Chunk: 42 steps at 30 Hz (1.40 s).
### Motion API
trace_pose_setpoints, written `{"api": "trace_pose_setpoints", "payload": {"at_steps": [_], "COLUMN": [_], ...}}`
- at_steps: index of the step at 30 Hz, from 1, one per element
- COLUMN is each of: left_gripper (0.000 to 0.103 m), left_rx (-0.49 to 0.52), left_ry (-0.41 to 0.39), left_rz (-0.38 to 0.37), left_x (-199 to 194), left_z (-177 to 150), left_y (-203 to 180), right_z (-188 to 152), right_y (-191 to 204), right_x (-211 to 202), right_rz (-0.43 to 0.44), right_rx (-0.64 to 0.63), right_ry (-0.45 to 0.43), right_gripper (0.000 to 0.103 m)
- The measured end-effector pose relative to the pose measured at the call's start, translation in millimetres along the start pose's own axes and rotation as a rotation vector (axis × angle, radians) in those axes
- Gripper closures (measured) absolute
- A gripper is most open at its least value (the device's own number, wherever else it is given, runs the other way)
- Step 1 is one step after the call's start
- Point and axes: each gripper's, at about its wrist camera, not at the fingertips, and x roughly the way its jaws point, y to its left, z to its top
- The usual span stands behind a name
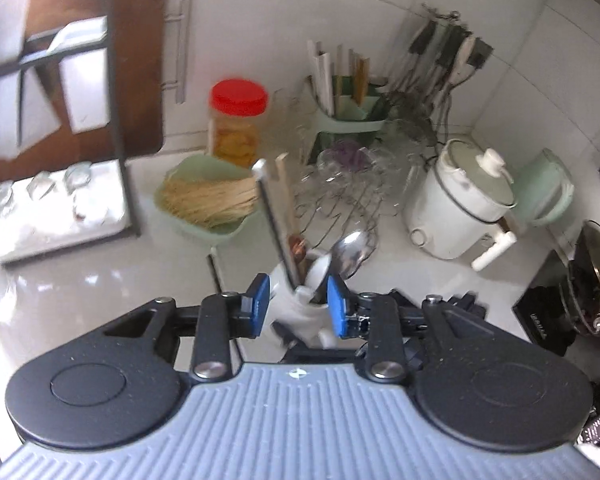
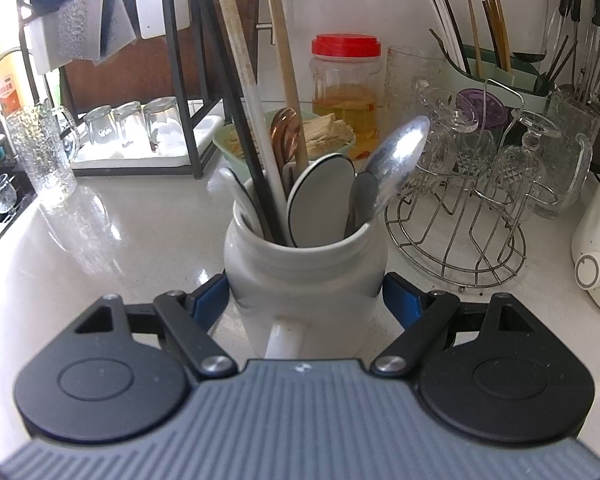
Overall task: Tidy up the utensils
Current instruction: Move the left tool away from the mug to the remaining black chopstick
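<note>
While the right gripper [image 2: 305, 296] clamps its 2 blue pads on the sides of the white jar [image 2: 303, 272], the jar stands upright on the pale counter [image 2: 120, 240] with its handle pointing back at the camera. Inside it sit a steel spoon [image 2: 399, 160] leaning toward 1 o'clock, a white ladle [image 2: 319, 200] with a dark rim, a copper-toned utensil [image 2: 286, 132], a black stick [image 2: 236, 120], a white handle [image 2: 240, 72] and a wooden handle [image 2: 286, 68], all rising toward 12 o'clock. At 3 o'clock of the jar a wire rack [image 2: 459, 232] carries upturned glasses; at 12 o'clock stands a red-lidded bottle [image 2: 345, 88], with a green bowl [image 2: 228, 140] just before it. At 10 o'clock a black-framed shelf [image 2: 180, 92] holds 3 inverted glasses. From the left wrist view, the left gripper [image 1: 298, 304] hangs over the jar [image 1: 300, 312] with its jaws apart, nothing pressed between them; the jar mouth lies in the gap and the spoon [image 1: 349, 252] pokes out toward 1 o'clock. A white cooker [image 1: 459, 208] stands at 2 o'clock.
</note>
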Motion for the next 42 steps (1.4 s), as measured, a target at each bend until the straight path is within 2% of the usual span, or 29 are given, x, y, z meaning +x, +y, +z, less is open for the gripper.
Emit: {"api": "trace_pose_setpoints", "payload": {"at_steps": [8,14,17,32,42], "left_gripper": [0.067,0.067,0.067,0.067,0.068], "left_rx": [-0.102,-0.174,-0.209,-0.204,-0.125], "left_ry": [0.028,0.066,0.082,0.12,0.113], "left_rz": [0.051,0.082,0.071,0.09,0.14], "left_x": [17,56,77,168,186], "left_z": [-33,-50,-59,-77,-80], "left_y": [42,70,80,87,76], "right_z": [0,2,3,6,6], "right_y": [1,0,0,-5,-6], "right_x": [0,1,2,3,4], "right_rz": [-0.012,-0.012,-0.01,0.013,0.019], "right_rx": [0.016,0.017,0.014,0.016,0.024], "right_ry": [0.005,0.022,0.033,0.061,0.071], "right_gripper": [0.017,0.017,0.017,0.017,0.017]}}
